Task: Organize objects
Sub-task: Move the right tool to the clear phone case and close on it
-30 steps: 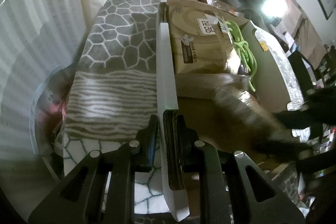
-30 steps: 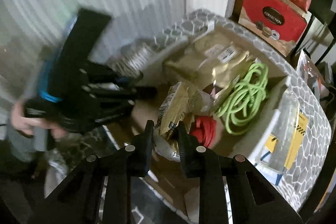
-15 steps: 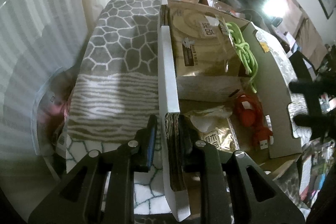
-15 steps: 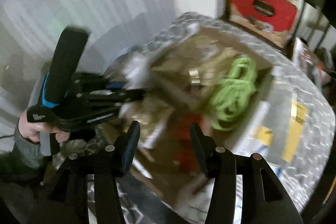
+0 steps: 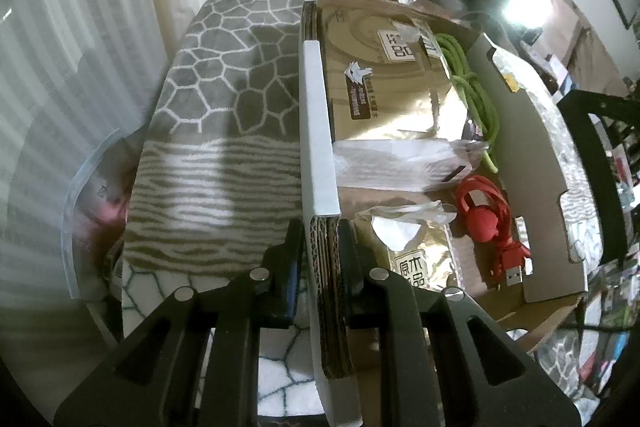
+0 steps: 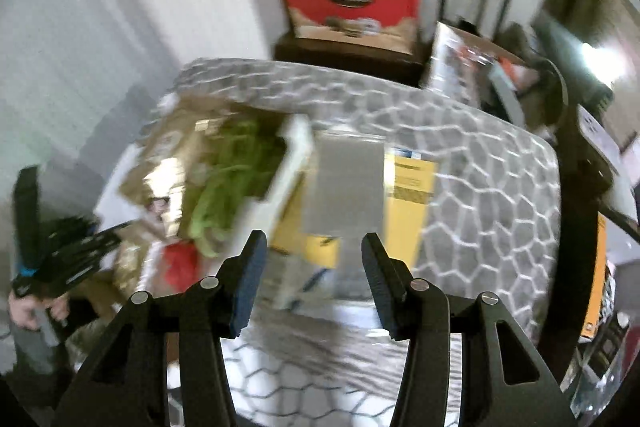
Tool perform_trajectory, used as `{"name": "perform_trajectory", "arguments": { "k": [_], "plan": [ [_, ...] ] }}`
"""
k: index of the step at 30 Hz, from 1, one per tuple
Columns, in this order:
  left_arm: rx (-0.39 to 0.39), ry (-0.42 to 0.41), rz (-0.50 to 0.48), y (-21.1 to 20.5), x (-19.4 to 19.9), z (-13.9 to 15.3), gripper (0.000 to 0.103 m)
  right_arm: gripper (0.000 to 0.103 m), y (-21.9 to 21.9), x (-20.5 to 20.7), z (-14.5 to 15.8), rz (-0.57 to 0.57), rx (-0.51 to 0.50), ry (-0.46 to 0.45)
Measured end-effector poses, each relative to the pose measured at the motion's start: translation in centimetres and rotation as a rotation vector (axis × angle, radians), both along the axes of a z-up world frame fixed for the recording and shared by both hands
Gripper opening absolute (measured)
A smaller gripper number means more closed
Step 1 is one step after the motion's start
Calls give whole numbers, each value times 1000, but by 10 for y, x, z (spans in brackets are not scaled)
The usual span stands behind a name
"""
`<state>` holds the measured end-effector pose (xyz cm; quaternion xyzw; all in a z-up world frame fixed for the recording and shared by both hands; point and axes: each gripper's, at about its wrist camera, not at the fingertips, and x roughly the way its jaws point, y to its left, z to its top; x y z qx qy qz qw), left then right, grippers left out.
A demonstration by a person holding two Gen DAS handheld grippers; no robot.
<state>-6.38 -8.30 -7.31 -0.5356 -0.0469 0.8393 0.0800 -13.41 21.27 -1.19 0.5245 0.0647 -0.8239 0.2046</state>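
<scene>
Pinches the near side wall of the cardboard box (image 5: 316, 131) with the left gripper (image 5: 320, 239), fingers pressed together on the corrugated edge. Steadies the box on the patterned mat (image 5: 224, 99) that covers the table, with bare mat between that wall and the table's edge.

Shows the change inside the box. Small gold pouch (image 5: 416, 259), pinched in the right gripper a second ago, now lying loose at the box's near end, just beside the red cable (image 5: 484, 223). Behind it the white tissue pack (image 5: 400, 163), the large gold pack (image 5: 380, 75) and the green rope (image 5: 476, 99), all as before.

Leaves the right gripper (image 6: 314, 267) empty: fingers spread, nothing between the pads. Has swung out of the box and now faces the flat grey-and-yellow packet (image 6: 348, 187), which lies on the mat just beside the box's opposite wall, toward the middle of the table. Too blurred to tell whether packet and wall touch.

Counts one more item as stowed, judging by how things lie. Points to the flat packet as the likely next pick. Calls for a low, edge-on approach there, since a thin packet flat on soft cloth gives the pads little to bite.
</scene>
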Motion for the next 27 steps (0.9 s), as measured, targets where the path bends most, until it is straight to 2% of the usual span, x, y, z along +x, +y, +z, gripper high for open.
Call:
{"name": "perform_trajectory", "arguments": {
  "k": [4, 9, 11, 13, 15, 18, 20, 22, 25, 27],
  "plan": [
    [-13, -5, 2, 3, -2, -4, 15, 61, 12, -13, -18, -68, 34, -8],
    [-2, -8, 7, 2, -4, -8, 15, 60, 13, -24, -43, -105, 89, -19],
    [-8, -7, 5, 3, -6, -9, 15, 56, 13, -30, -53, -115, 109, -22],
    [-13, -7, 3, 4, -6, -9, 15, 40, 12, -35, -62, -128, 107, -38],
    [-16, -7, 4, 6, -6, -9, 15, 34, 11, -40, -70, -137, 103, -55],
    [-17, -7, 2, 4, -6, -7, 15, 30, 10, -40, -74, -132, 100, -48],
    [-16, -7, 3, 4, -6, -7, 15, 23, 8, -40, -74, -127, 89, -52],
    [-14, -7, 4, 4, -5, -7, 15, 4, 10, -39, -73, -140, 100, -47],
    [-10, -8, 3, 2, -4, -7, 15, 3, 18, -41, -68, -157, 24, -63],
    [-9, -9, 2, 2, -4, -7, 15, 3, 22, -38, -58, -168, 16, -40]
  ]
}}
